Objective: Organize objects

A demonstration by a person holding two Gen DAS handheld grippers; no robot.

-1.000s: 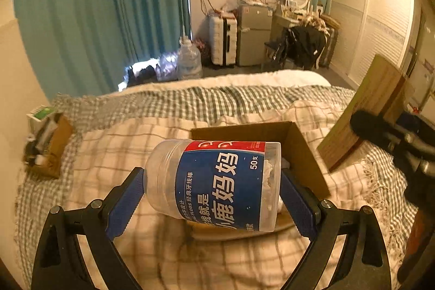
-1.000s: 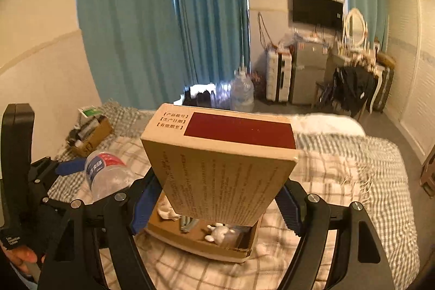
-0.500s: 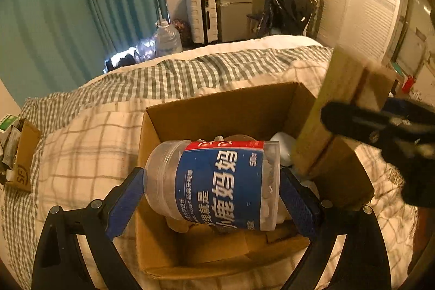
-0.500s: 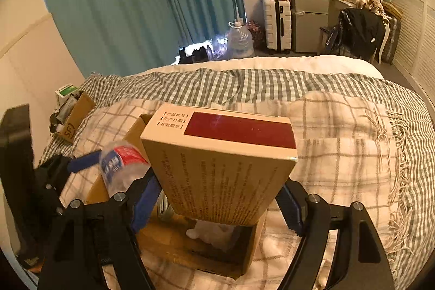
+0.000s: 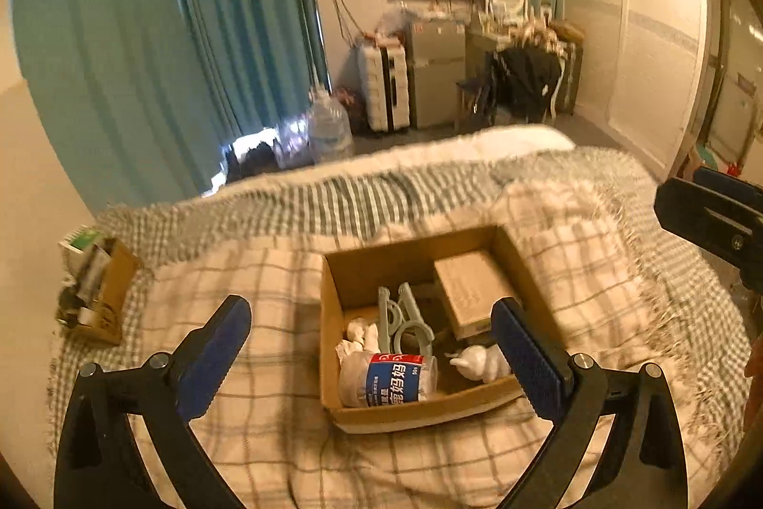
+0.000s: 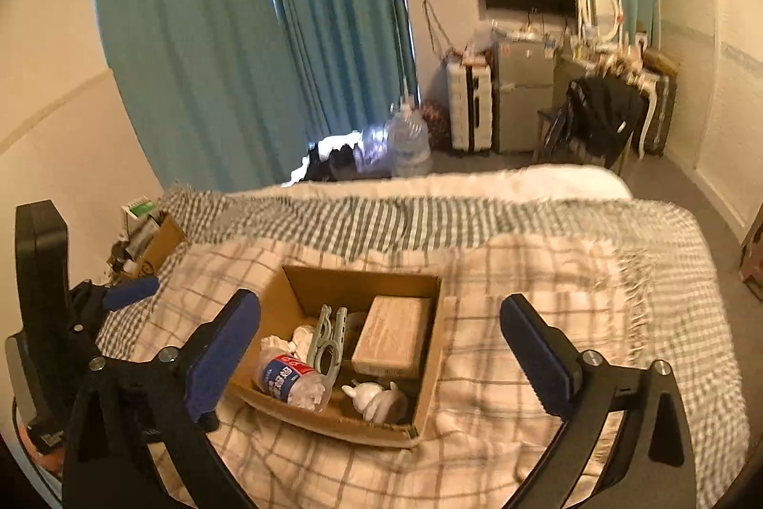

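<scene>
Checked blanket (image 5: 267,437) covers the bed beneath cardboard box (image 5: 329,318), teal curtains (image 5: 143,32) behind.

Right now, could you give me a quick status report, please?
Left gripper open, empty. Right gripper open, empty. Jar and tan box lie inside the cardboard box. Nothing in the way.

A: Top of the cardboard box (image 5: 334,347) wide open?
B: Open, but the floor's crowded: jar (image 5: 388,380), clip (image 5: 405,320), carton (image 5: 469,292), white figurine (image 5: 479,363).
A: Around it?
B: Bare blanket (image 6: 524,270).
</scene>
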